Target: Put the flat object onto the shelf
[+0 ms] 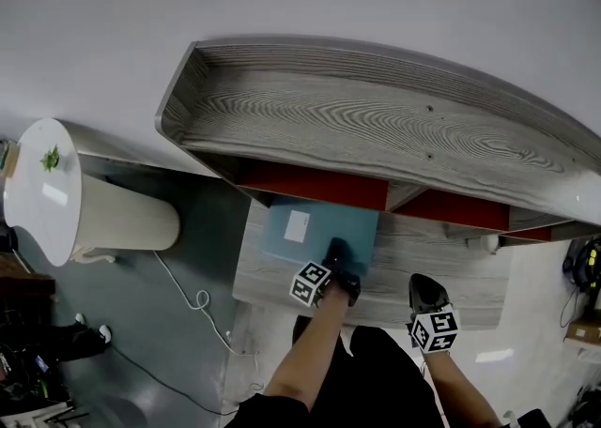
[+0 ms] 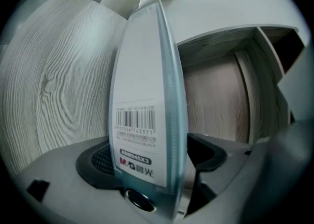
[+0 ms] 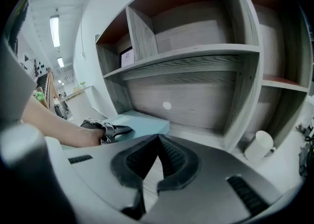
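The flat, pale-blue plastic folder with a white barcode label lies on the lower board of the grey wood-grain shelf. The left gripper straddles its near edge with its jaws spread, not pinching it. The right gripper hangs beside it, its ribbed black jaws meeting at the tips around nothing.

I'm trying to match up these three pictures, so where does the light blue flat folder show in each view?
Head view: the folder lies flat just below centre, on the board under the shelf unit top.
Left gripper view: edge-on at centre, standing between the fingers.
Right gripper view: left of centre, flat on the bottom shelf.
Shared landmark: the grey wood-grain shelf unit.
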Available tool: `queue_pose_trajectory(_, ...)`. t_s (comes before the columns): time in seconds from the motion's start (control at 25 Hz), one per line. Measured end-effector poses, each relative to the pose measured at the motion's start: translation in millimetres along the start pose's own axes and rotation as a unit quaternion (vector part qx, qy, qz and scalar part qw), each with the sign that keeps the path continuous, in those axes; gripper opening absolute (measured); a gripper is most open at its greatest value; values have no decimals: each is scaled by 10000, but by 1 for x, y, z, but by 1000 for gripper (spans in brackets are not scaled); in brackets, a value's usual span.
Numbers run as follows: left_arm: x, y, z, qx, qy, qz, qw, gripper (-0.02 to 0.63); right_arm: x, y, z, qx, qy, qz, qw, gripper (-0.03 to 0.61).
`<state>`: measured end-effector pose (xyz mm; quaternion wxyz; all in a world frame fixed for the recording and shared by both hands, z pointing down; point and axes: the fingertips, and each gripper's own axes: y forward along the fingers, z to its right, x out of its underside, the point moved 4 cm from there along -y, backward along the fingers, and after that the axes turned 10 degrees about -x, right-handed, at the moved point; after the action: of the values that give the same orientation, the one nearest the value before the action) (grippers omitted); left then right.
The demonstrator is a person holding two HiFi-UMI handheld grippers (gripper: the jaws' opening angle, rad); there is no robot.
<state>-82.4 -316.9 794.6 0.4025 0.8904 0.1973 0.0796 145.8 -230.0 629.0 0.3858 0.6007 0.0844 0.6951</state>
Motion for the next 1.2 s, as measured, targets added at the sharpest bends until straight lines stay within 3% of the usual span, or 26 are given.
queue_pose_trajectory(0.48,-2,-19,-9,-652,719,-139,9952,403,4,-21,9,-56,-171,42,9998,-2)
queue_pose_trajectory(0.6,0,-21,-6,-555,725,-269,9955,405,9,-25,9,-68,-150,31,9999,-2)
queue_pose_trajectory(0.84,2,-34,-14,95,76,-154,9998,403,12,-36,9,-89,-119,76,9999,-2)
queue_pose_trajectory(1.04,3,-48,-27,-133,295,555,9979,403,19,-41,13,-85,-115,41,9999,-2)
queue_pose_trajectory(1.2,11,-47,-27,-83,387,538,9978,403,21,-43,12,-116,-149,6,9998,-2)
